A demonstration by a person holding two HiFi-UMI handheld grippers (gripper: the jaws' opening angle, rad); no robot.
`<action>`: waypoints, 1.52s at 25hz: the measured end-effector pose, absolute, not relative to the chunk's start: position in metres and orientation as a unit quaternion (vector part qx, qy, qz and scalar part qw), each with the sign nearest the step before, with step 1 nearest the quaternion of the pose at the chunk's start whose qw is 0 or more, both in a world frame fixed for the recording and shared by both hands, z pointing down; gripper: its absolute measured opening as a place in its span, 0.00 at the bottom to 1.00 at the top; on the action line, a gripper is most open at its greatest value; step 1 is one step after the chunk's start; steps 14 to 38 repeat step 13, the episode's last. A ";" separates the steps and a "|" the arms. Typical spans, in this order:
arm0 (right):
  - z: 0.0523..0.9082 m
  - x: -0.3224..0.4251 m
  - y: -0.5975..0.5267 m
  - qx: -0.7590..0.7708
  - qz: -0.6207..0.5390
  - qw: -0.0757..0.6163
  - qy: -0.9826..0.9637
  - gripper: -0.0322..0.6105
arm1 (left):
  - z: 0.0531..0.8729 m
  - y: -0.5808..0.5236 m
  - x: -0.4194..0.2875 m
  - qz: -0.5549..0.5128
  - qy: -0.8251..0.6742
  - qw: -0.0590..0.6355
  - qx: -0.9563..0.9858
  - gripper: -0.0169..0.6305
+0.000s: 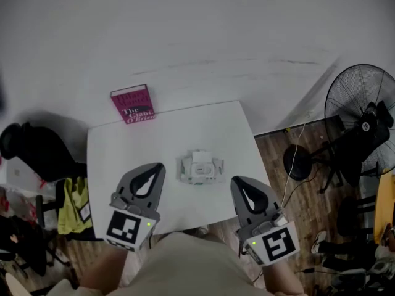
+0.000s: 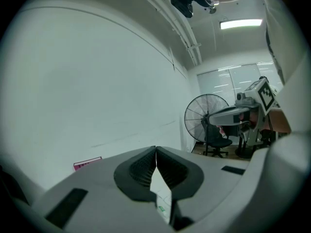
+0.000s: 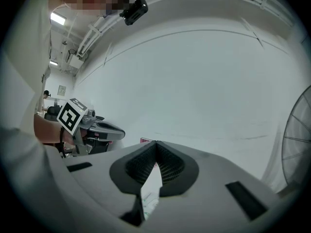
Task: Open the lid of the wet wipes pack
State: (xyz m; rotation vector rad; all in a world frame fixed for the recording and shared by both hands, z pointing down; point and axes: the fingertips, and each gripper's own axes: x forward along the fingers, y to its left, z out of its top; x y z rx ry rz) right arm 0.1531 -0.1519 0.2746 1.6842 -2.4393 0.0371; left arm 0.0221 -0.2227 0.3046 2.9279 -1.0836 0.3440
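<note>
Left gripper (image 2: 155, 149): jaws clenched tip to tip, nothing between them. Right gripper (image 3: 156, 143): jaws likewise pressed together, empty. In the head view both are over the near edge of the white table (image 1: 123, 147), lower left and lower right of centre. The wet wipes pack (image 1: 200, 168) lies mid-table between the two tips, touched by neither. A pink book (image 1: 132, 103) is by the table's upper-left corner; a fan (image 1: 361, 113) is at the right of the frame.
</note>
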 end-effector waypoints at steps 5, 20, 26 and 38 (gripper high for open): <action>0.274 0.155 -0.153 0.567 0.013 0.090 -0.819 0.09 | 0.303 -0.223 0.025 0.114 -0.346 -0.009 0.931 0.06; 0.276 0.159 -0.149 0.569 0.019 0.092 -0.817 0.09 | 0.302 -0.220 0.022 0.120 -0.348 -0.017 0.930 0.06; 0.276 0.159 -0.149 0.569 0.019 0.092 -0.817 0.09 | 0.302 -0.220 0.022 0.120 -0.348 -0.017 0.930 0.06; 0.276 0.159 -0.149 0.569 0.019 0.092 -0.817 0.09 | 0.302 -0.220 0.022 0.120 -0.348 -0.017 0.930 0.06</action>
